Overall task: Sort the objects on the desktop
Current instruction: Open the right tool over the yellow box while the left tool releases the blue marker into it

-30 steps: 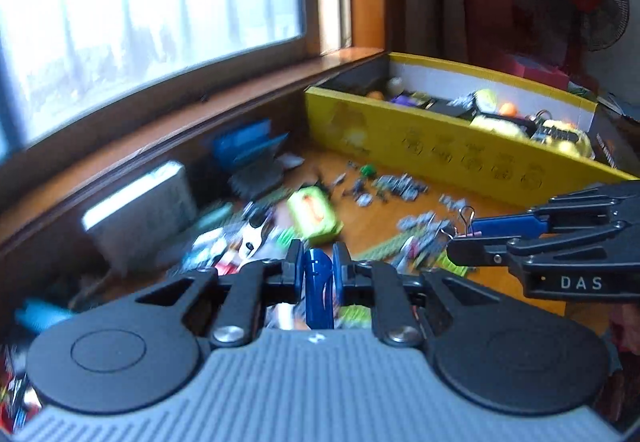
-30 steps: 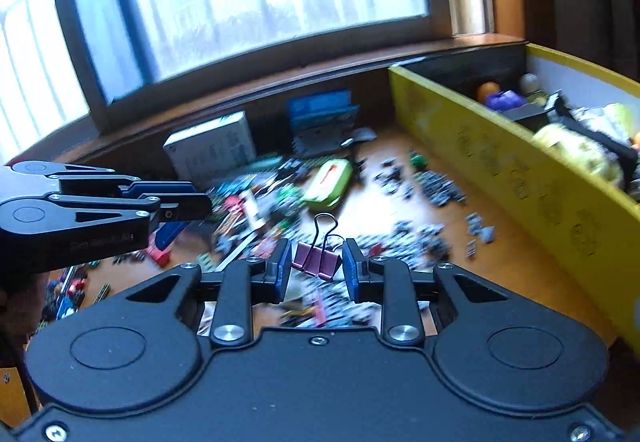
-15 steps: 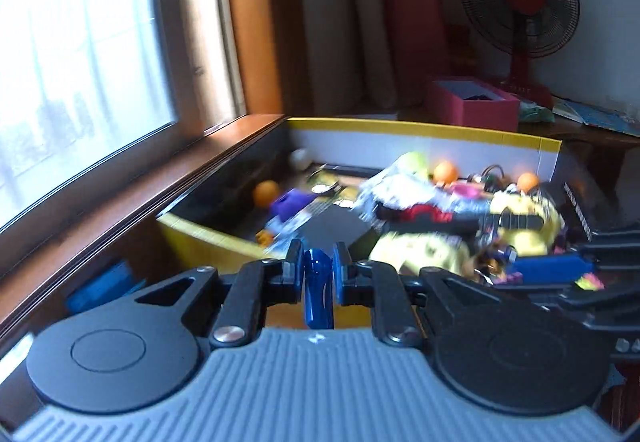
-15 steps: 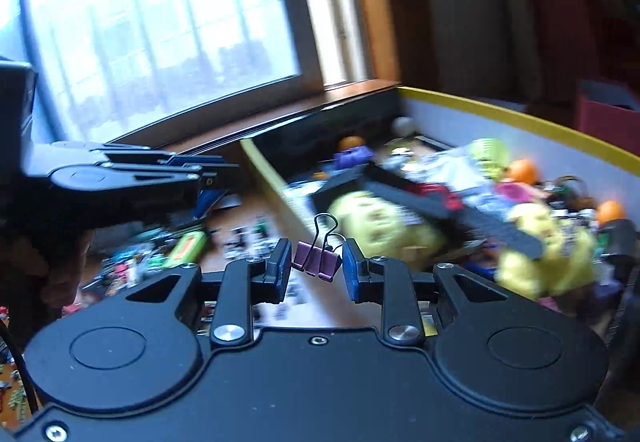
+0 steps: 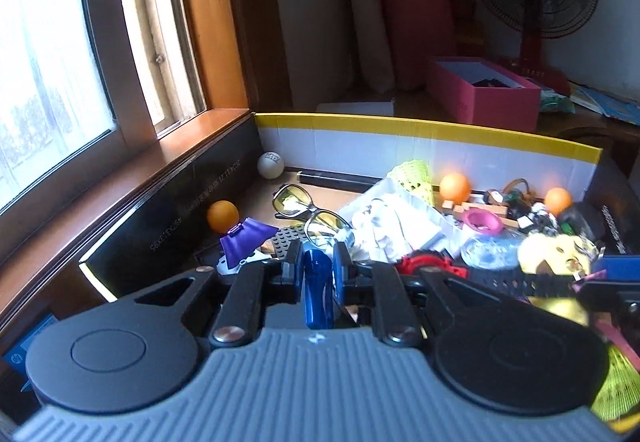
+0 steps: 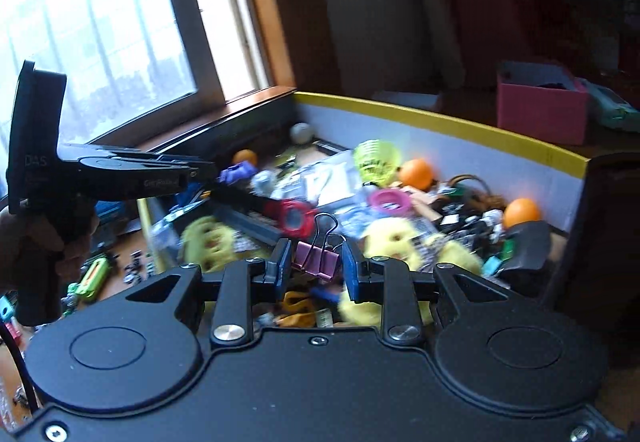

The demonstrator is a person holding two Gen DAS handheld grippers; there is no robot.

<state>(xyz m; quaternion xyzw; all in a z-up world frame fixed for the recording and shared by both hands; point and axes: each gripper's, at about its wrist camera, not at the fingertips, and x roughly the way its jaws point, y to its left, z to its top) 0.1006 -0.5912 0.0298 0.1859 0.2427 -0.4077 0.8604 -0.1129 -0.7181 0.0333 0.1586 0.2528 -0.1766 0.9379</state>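
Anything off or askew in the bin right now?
Nothing damaged or spilled. The yellow-rimmed box is a loose jumble: glasses lie tilted on a studded plate, orange balls scattered. Both tongs hold their items squarely.

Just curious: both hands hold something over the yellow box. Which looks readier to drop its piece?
Left, probably. The left gripper's jaws have just been opening around the blue piece over the box; the right gripper clamps its pink clip.
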